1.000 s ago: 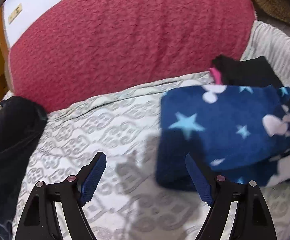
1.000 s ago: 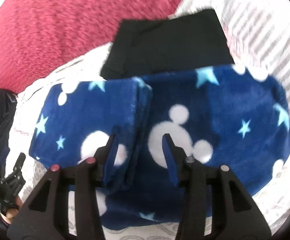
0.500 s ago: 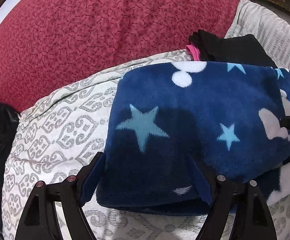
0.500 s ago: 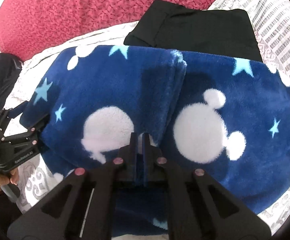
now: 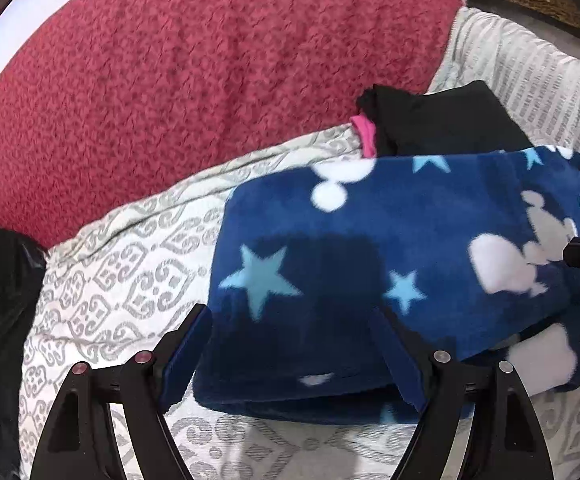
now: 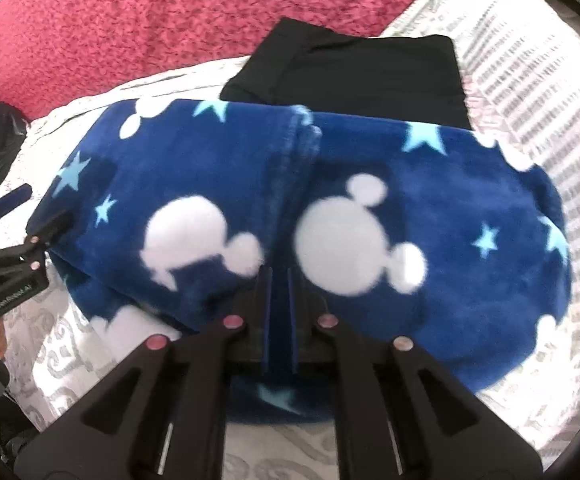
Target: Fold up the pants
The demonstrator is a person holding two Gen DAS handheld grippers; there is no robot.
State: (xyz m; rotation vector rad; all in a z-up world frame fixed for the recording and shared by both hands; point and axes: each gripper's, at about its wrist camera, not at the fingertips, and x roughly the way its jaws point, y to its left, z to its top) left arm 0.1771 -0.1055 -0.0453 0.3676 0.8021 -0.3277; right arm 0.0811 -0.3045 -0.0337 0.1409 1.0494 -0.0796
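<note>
Left gripper [image 5: 290,354] gapes wide around the folded edge of the pants [image 5: 370,264] on the bed [image 5: 122,280]; right gripper [image 6: 279,292] is clamped on their thick middle fold. Soft, bulky, light fleece: best pinched at the edges.

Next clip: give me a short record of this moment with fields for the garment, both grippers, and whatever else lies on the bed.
garment: blue fleece pants with stars, partly folded, on a patterned bedcover
right gripper: shut on the folded edge of the pants, jaws just closed
left gripper: open, jaws astride the pants' near corner, not pressing
behind the pants: folded black garment
further back: red blanket
</note>
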